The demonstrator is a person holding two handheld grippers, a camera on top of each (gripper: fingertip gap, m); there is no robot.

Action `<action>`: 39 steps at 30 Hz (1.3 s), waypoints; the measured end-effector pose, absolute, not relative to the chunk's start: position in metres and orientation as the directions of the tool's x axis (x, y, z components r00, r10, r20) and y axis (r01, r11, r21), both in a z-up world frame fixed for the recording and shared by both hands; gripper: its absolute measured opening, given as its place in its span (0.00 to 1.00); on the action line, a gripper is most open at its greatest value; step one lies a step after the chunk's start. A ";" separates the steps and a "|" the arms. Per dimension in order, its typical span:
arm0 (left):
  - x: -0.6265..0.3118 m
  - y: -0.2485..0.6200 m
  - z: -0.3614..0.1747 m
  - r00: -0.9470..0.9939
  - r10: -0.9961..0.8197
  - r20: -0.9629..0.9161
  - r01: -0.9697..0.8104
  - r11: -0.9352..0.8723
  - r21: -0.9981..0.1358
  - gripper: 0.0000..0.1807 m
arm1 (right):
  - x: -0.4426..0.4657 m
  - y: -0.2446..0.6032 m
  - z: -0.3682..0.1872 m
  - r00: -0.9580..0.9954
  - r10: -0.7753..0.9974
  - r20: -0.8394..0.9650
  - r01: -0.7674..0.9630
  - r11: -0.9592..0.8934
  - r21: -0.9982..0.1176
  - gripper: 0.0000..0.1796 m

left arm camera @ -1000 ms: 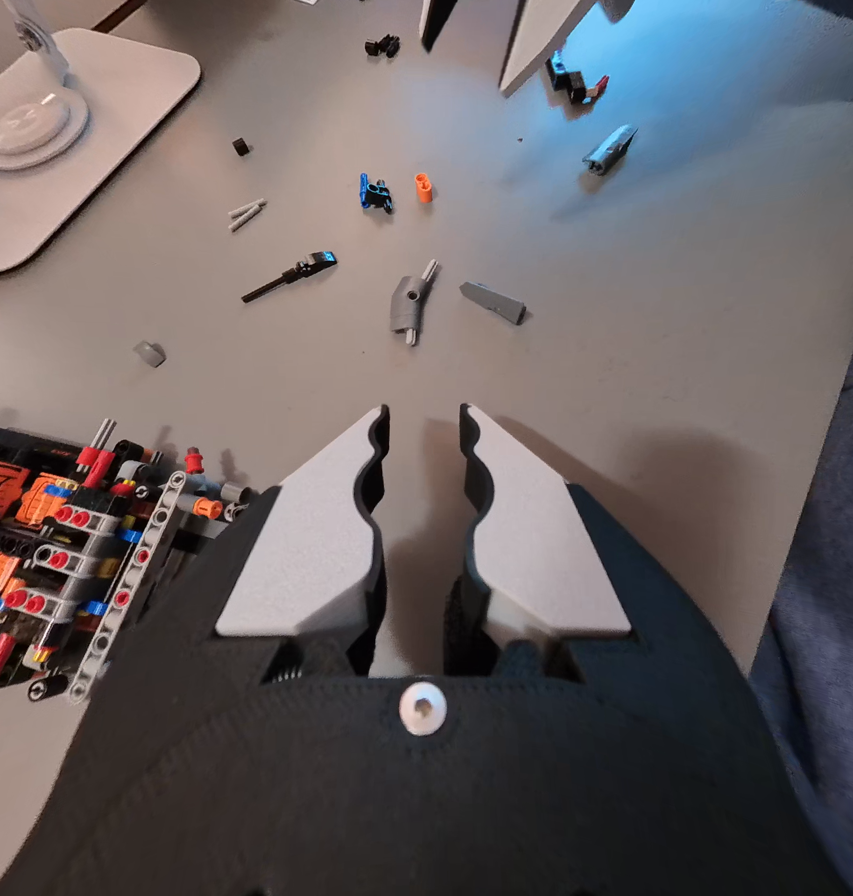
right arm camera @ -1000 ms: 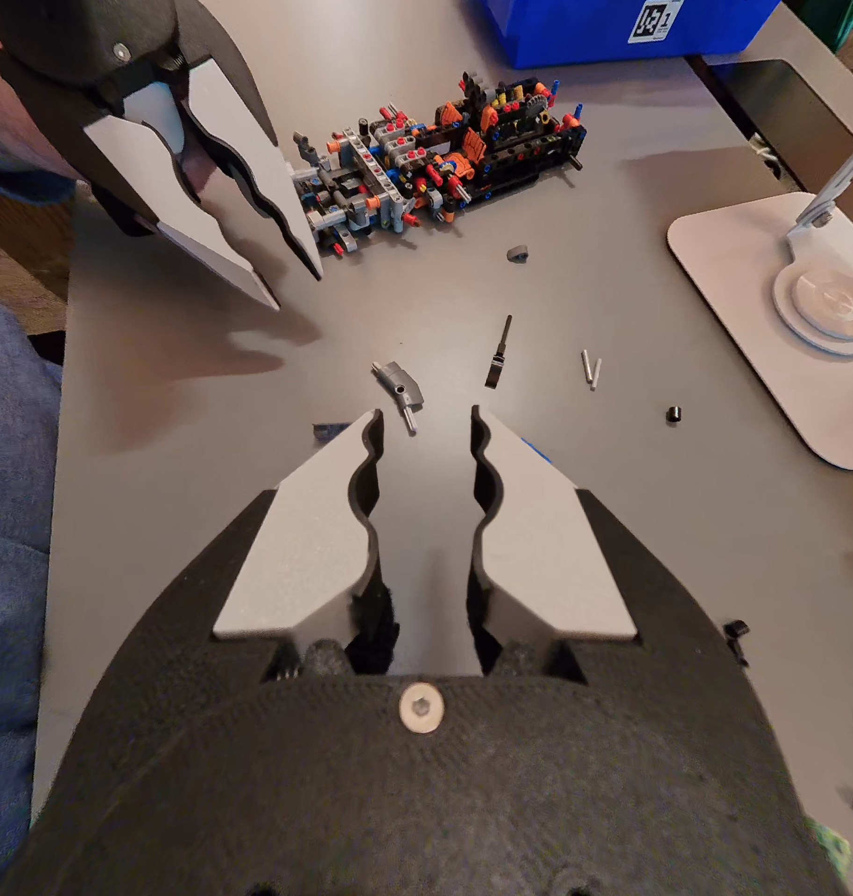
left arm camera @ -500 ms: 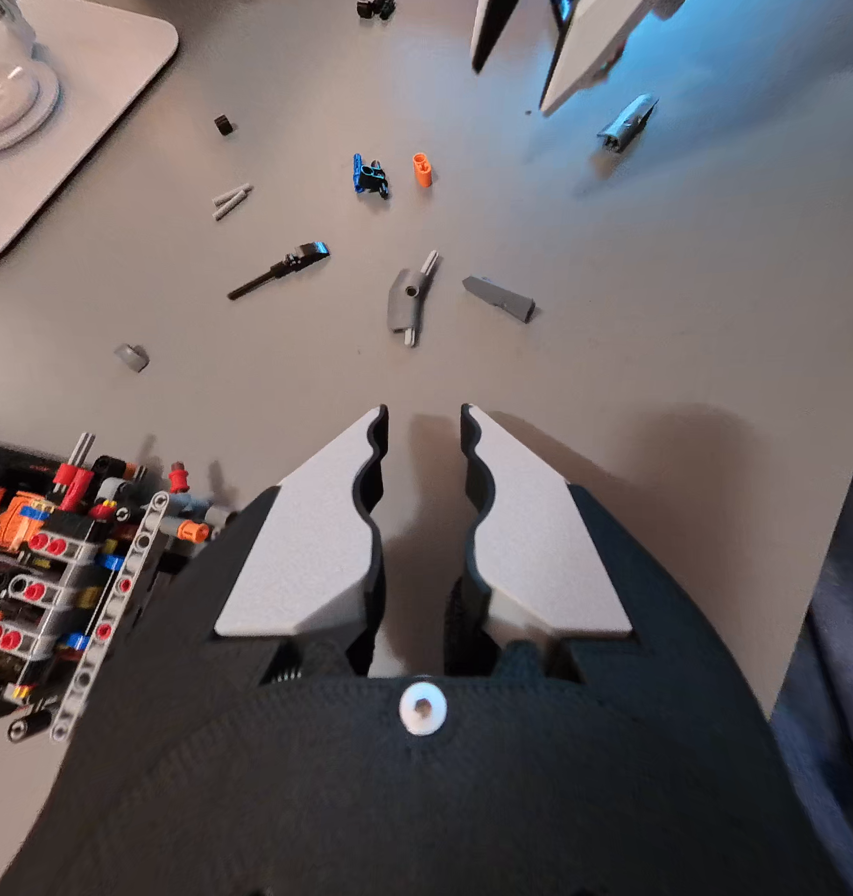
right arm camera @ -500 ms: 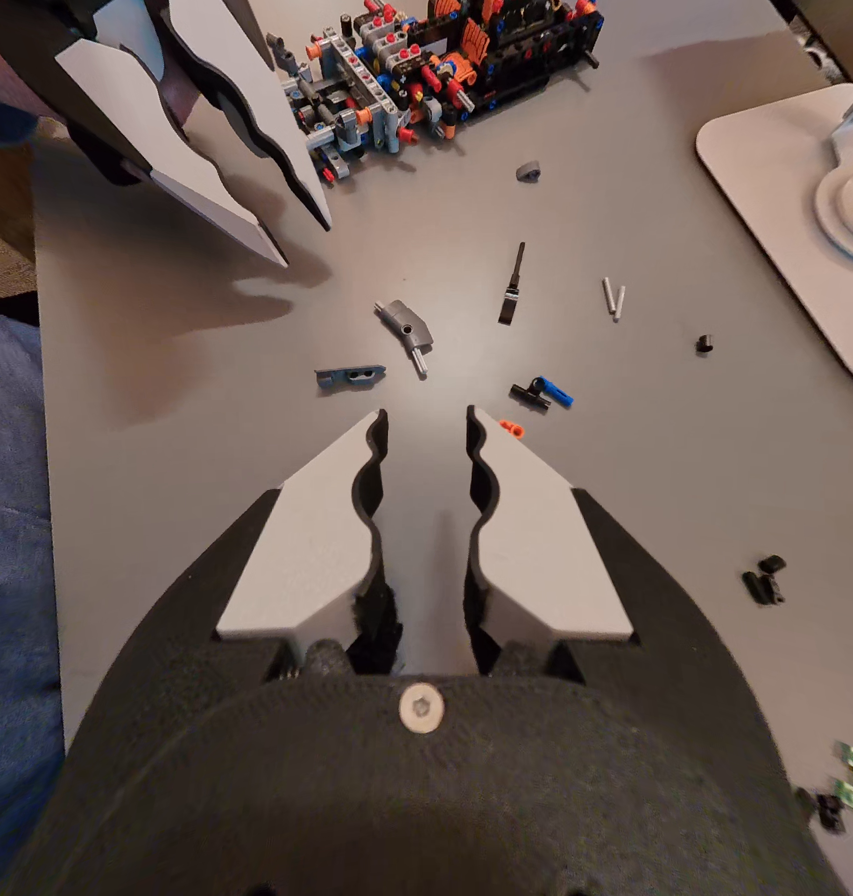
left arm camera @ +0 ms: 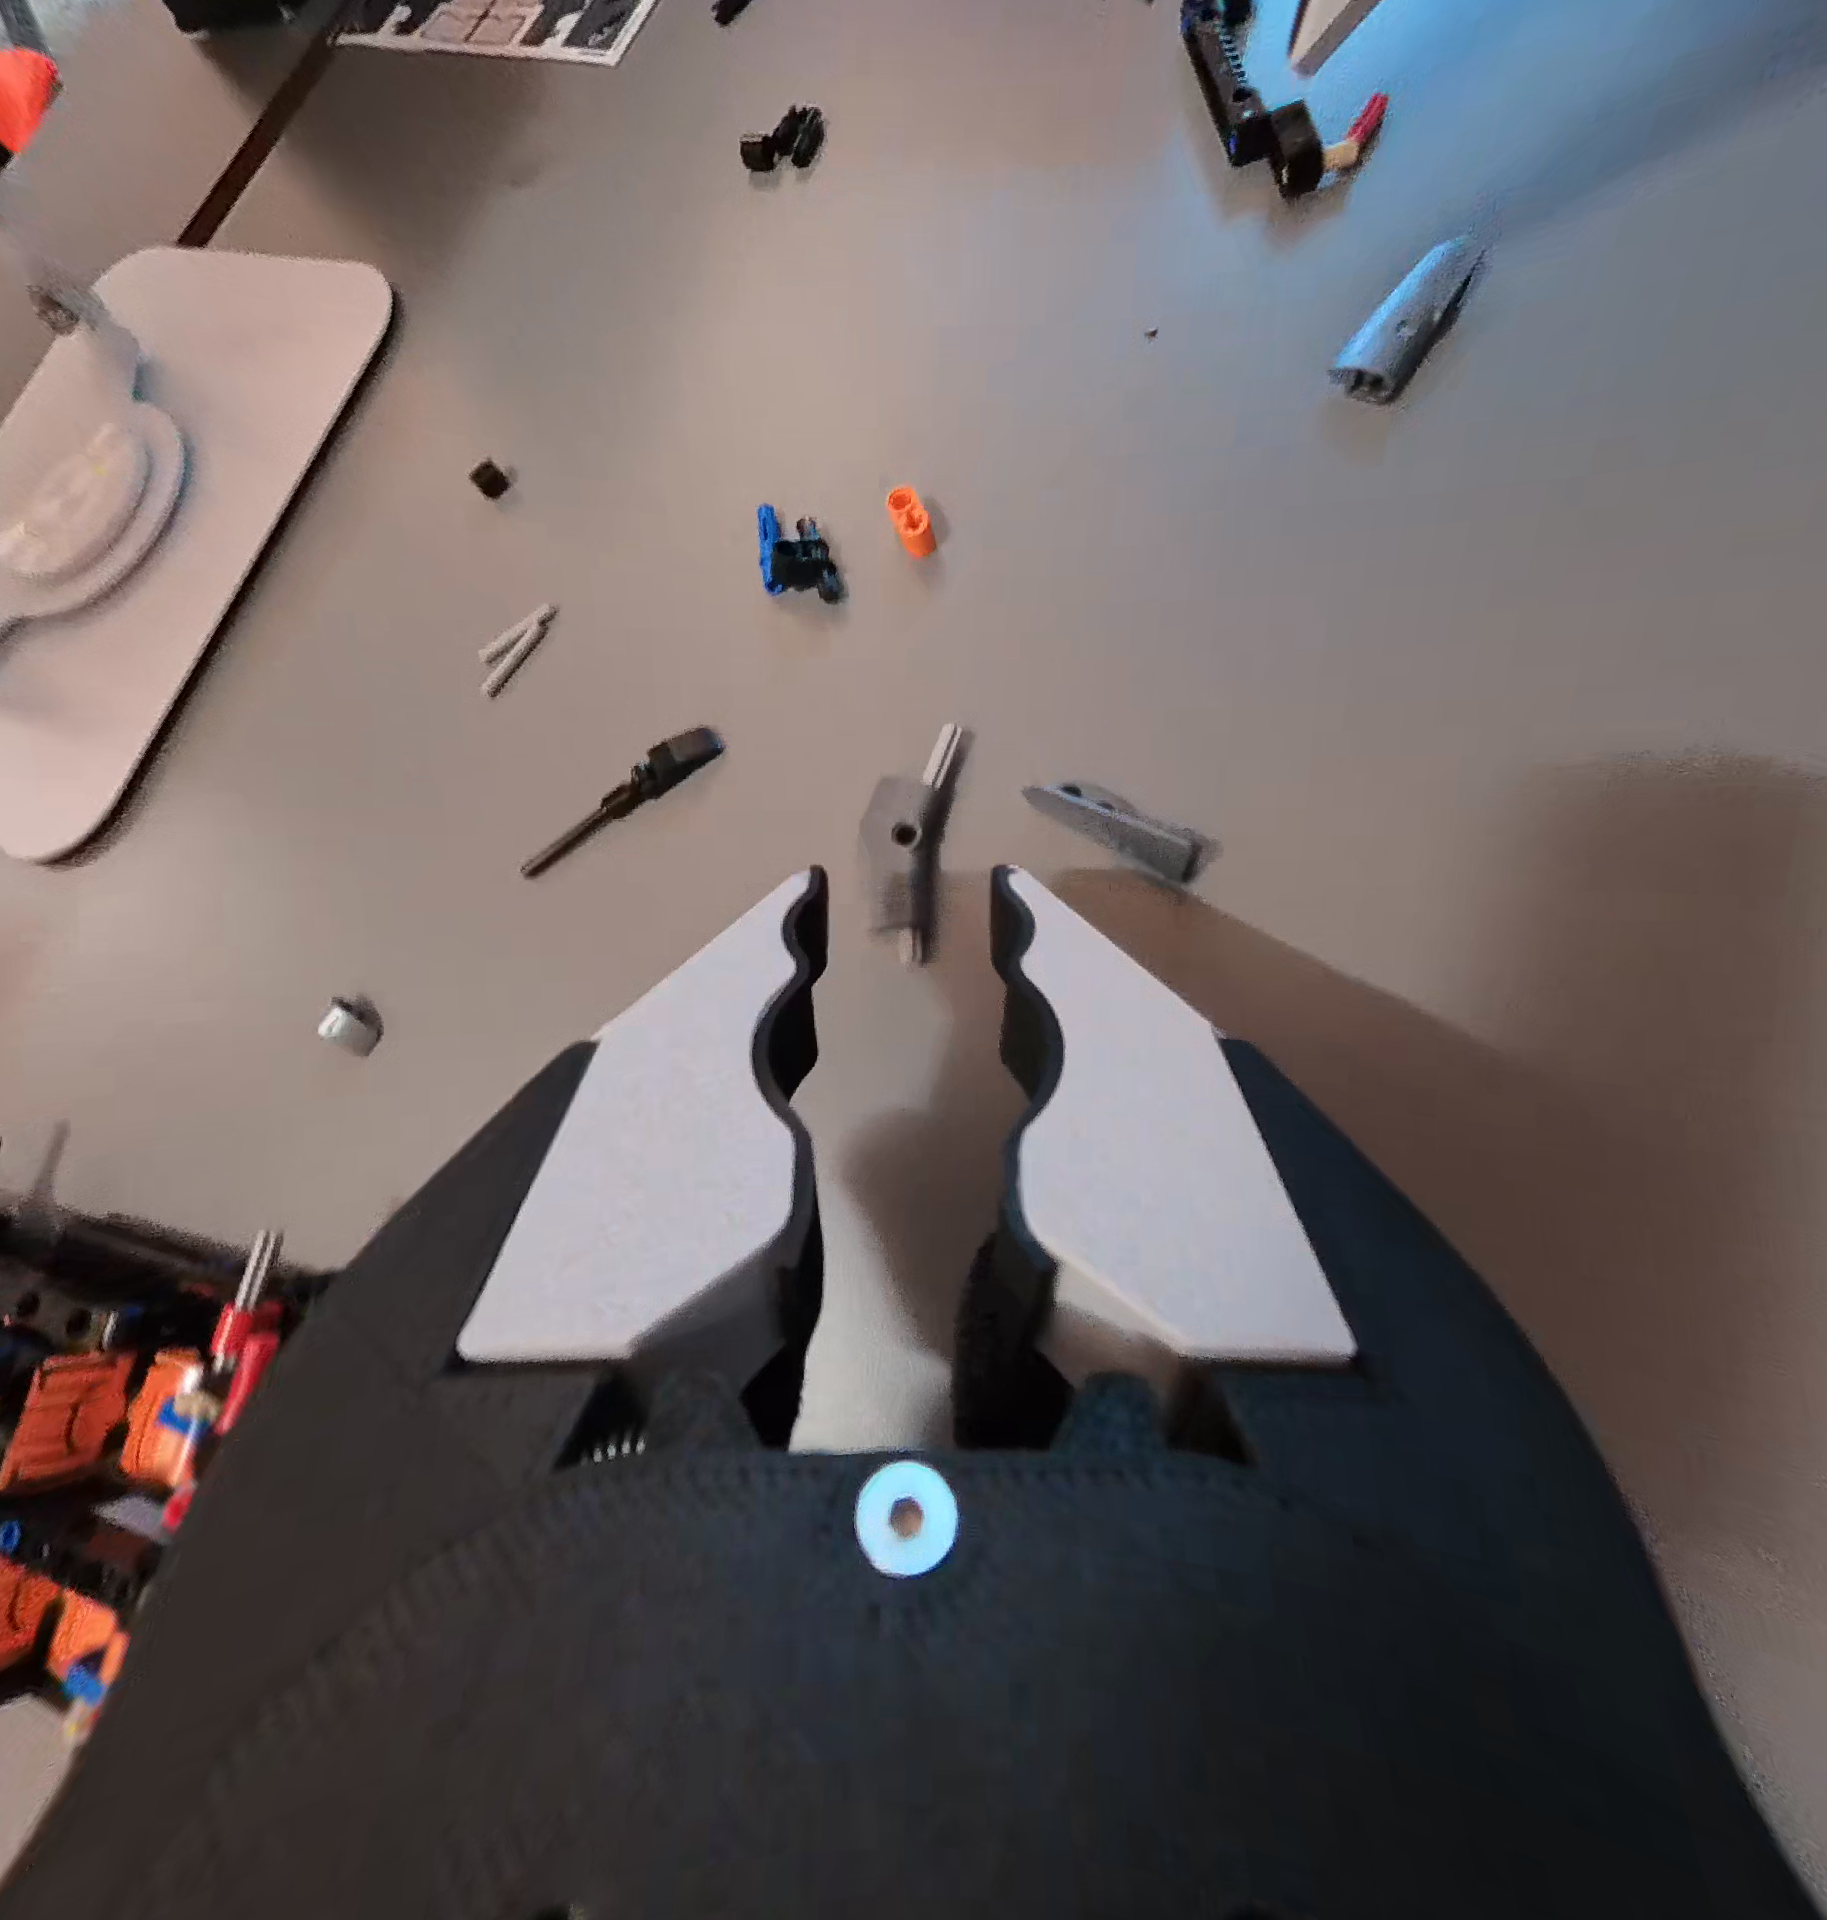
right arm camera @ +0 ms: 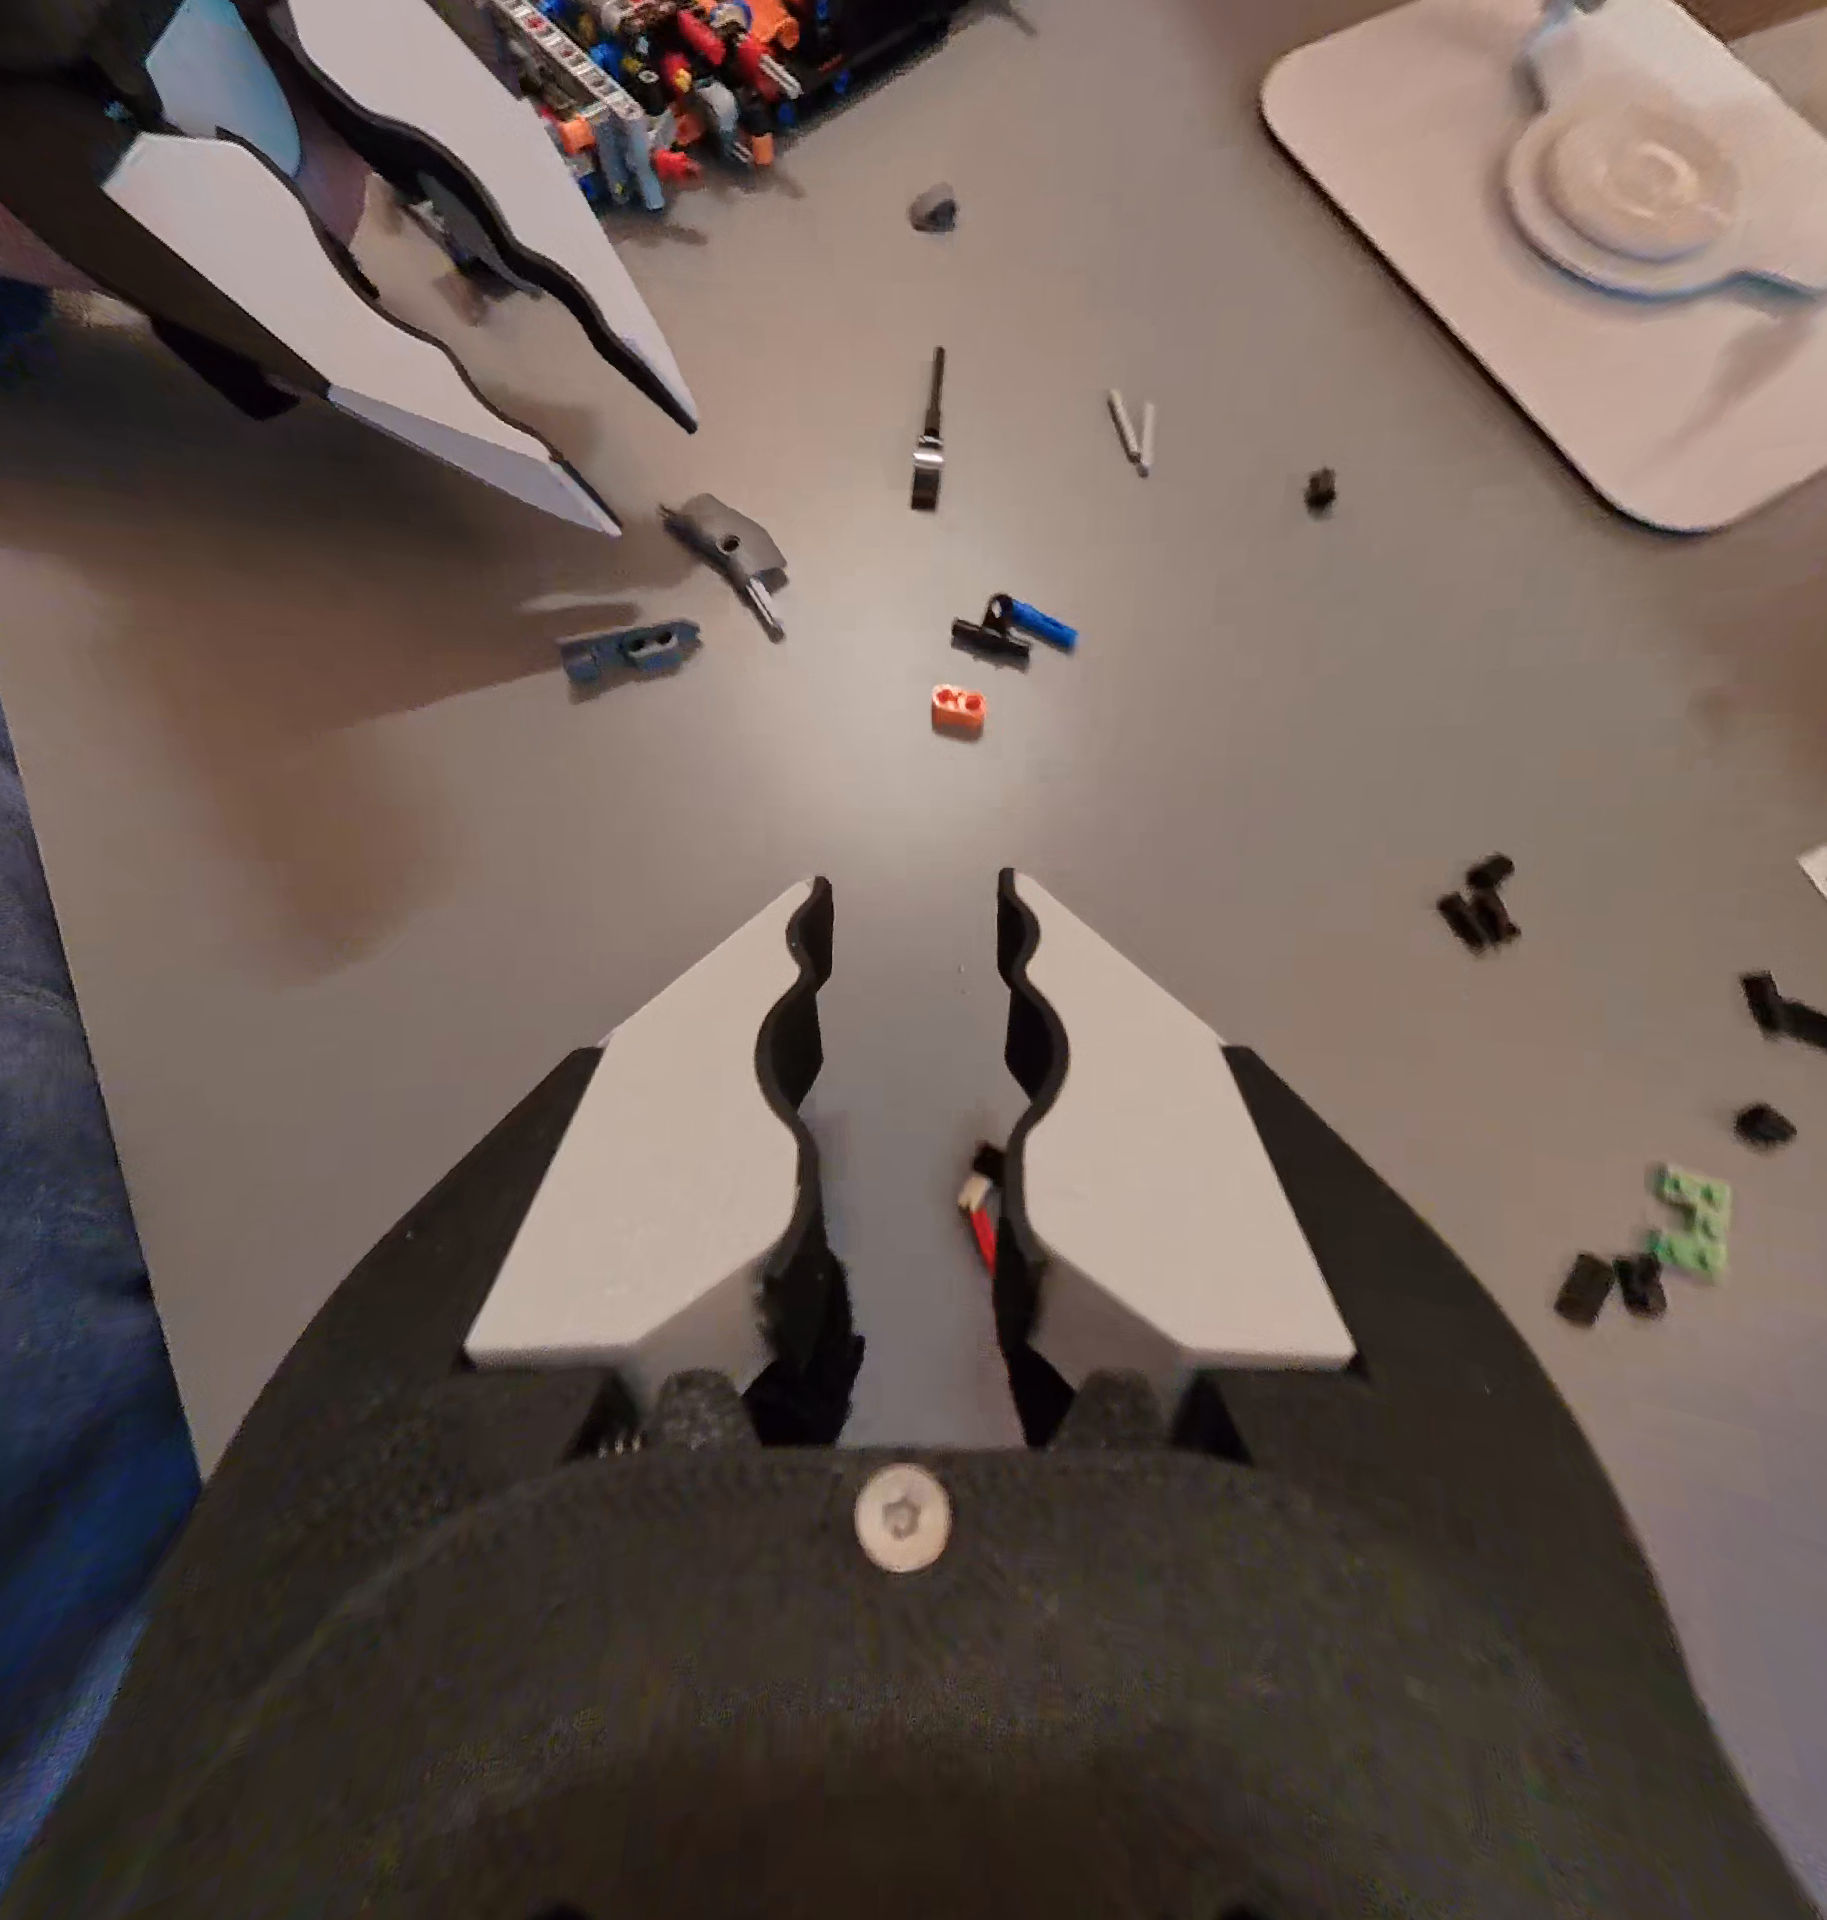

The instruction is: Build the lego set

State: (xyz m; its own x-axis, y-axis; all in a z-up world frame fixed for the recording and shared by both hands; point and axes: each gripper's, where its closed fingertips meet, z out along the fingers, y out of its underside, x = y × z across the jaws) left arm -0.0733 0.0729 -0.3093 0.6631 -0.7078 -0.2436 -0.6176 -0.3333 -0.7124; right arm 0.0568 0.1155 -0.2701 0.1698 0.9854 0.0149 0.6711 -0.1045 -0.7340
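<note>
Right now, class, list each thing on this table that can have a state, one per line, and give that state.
Left gripper: open, empty, aimed at the grey connector.
Right gripper: open, empty, above bare table.
Grey connector with axle: loose, lying flat, just ahead of the left fingers.
Orange connector: loose, lying apart.
Blue and black pin piece: loose, lying flat.
Lego build: partly assembled, resting on the table.

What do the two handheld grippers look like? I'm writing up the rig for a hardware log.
Both match. The left gripper and right gripper each have a black, textured printed body that fans out wide, a silver screw at its centre, and two pale grey wedge fingers with black wavy inner edges. No cables or markings show. Blue fabric, perhaps clothing, edges the right wrist view.
</note>
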 end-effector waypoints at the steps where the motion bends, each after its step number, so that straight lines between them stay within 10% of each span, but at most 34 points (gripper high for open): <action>1: -0.069 0.075 -0.311 0.649 -0.718 -0.251 -0.629 -0.322 -0.707 0.14 | 0.063 0.116 -0.271 0.182 0.983 0.013 0.669 -0.114 -0.734 0.17; 12: -0.065 0.080 -0.326 0.623 -0.731 -0.277 -0.680 -0.332 -0.654 0.00 | 0.011 0.112 -0.252 0.001 0.996 0.091 0.658 0.067 -0.750 0.16; 39: -0.124 0.032 -0.304 0.804 -0.591 -0.066 -0.426 -0.495 -0.758 0.12 | -0.199 0.164 -0.327 -0.564 0.826 -0.016 0.664 0.442 -0.603 0.06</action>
State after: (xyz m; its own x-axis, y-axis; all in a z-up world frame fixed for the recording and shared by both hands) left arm -0.1243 0.0320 -0.3044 0.8039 -0.5911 -0.0658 -0.4258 -0.4946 -0.7577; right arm -0.1988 0.1640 -0.3274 -0.5641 0.8255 -0.0156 0.6639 0.4423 -0.6030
